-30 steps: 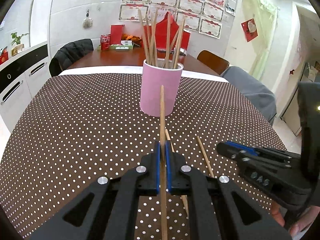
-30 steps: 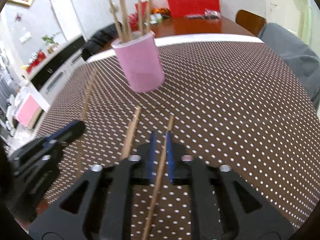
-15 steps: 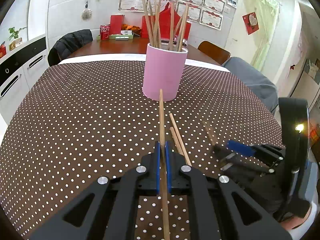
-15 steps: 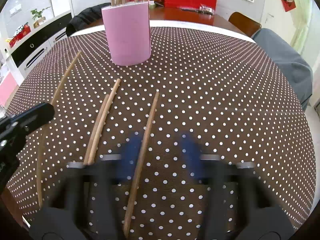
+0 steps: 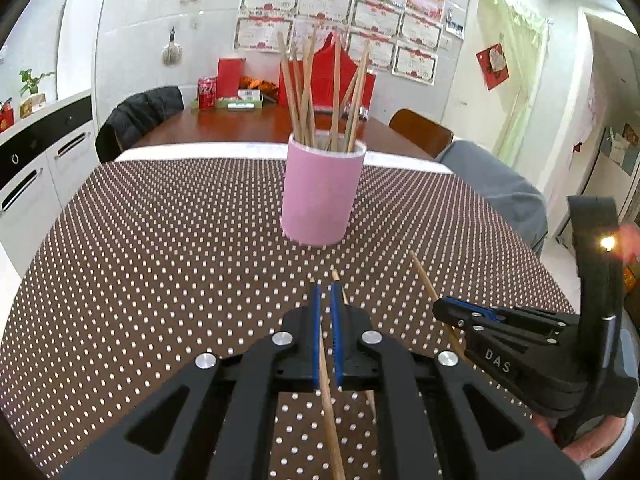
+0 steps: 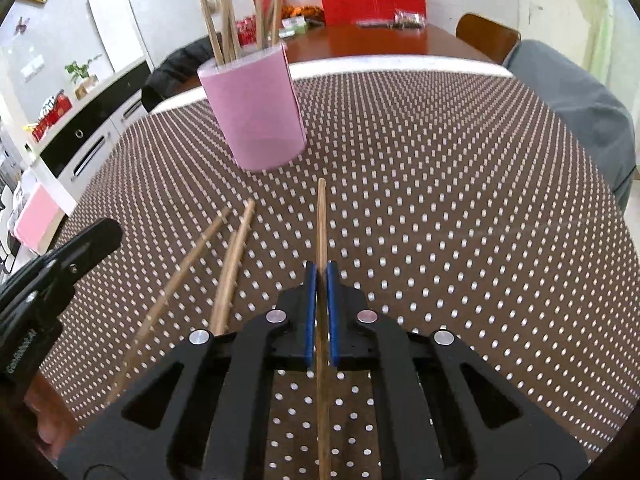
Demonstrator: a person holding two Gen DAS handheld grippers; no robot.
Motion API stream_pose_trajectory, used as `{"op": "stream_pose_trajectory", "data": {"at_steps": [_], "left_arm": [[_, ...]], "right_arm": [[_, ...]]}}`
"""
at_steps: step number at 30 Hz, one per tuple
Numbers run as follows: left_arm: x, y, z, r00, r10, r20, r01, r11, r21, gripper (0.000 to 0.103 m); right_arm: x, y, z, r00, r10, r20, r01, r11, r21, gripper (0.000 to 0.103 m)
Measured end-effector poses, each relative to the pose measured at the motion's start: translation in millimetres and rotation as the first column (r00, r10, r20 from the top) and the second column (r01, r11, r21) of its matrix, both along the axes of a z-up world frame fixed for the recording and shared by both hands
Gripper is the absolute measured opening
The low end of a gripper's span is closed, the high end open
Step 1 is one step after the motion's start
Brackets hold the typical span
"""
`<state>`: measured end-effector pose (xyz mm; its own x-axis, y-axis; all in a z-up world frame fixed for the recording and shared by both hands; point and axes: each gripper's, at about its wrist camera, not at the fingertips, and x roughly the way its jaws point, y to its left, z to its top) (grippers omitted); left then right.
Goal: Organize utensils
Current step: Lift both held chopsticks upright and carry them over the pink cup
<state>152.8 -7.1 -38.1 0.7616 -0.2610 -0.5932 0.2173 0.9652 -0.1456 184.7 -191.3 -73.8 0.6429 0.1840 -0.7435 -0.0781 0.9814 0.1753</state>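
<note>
A pink cup [image 5: 320, 200] [image 6: 260, 120] holding several wooden chopsticks stands mid-table on the dotted brown cloth [image 5: 160, 260]. My left gripper [image 5: 325, 292] is shut on a chopstick [image 5: 330, 408]; only a short tip shows past its blue pads. My right gripper [image 6: 320, 270] is shut on another chopstick [image 6: 321, 220], which points toward the cup. In the left wrist view the right gripper [image 5: 440, 306] is low at the right with its stick [image 5: 422, 276]. Two loose chopsticks [image 6: 236, 248] [image 6: 188, 260] lie between the grippers. The left gripper [image 6: 92, 240] shows at the left edge.
A wooden table [image 5: 248, 124] with a red can and boxes stands behind. A jacket-draped chair [image 5: 140, 112] is at the back left, a brown chair [image 5: 420, 130] and a grey-covered seat [image 5: 500, 196] at the right. White cabinets [image 5: 36, 176] line the left. A hand [image 5: 580, 452] holds the right gripper.
The right gripper's jaws have closed on the chopstick that lay between them. The left gripper's chopstick now reaches much less far ahead of its pads.
</note>
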Motion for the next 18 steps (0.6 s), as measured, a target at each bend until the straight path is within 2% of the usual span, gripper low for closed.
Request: {"op": "stream_pose_trajectory", "data": {"at_steps": [4, 8, 11, 18], "left_arm": [[4, -2, 7, 1.000, -0.001, 0.020, 0.001, 1.000, -0.003, 0.003], [7, -2, -5, 0.998, -0.053, -0.032, 0.053, 0.999, -0.011, 0.005], [11, -5, -24, 0.994, -0.059, -0.092, 0.063, 0.997, 0.040, 0.032], [25, -10, -58, 0.979, -0.003, -0.202, 0.025, 0.994, 0.110, 0.032]], "right_arm": [[-1, -1, 17, 0.999, 0.001, 0.051, -0.001, 1.000, 0.007, 0.006], [-4, -5, 25, 0.997, -0.003, 0.073, 0.002, 1.000, 0.020, 0.006], [-5, -6, 20, 0.998, -0.008, 0.059, 0.006, 1.000, 0.027, 0.006], [5, -10, -4, 0.999, -0.011, -0.032, 0.011, 1.000, 0.011, 0.008]]}}
